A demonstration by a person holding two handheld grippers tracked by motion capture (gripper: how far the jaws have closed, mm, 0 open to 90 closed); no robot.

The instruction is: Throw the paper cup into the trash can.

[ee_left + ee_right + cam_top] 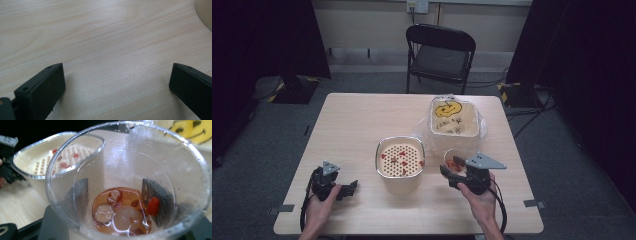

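Right gripper [451, 176] clamps one clear plastic cup [125, 185], jaws pressed on its walls, at 3 o'clock of the cream perforated strainer basin [400, 159] on the pale wood-grain desk [357, 120]. The right gripper view reveals amber liquid, two pale round slices and red berries [152, 206] inside. Left gripper [115, 82] rests at 8 o'clock, jaws wide, nothing between. A bagged square tub [454, 119] stands at 1 o'clock.

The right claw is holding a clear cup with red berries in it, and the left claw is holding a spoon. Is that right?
Not quite. The left claw holds nothing: the left gripper view shows its jaws wide apart over the bare table. The right claw does hold the cup of berries.
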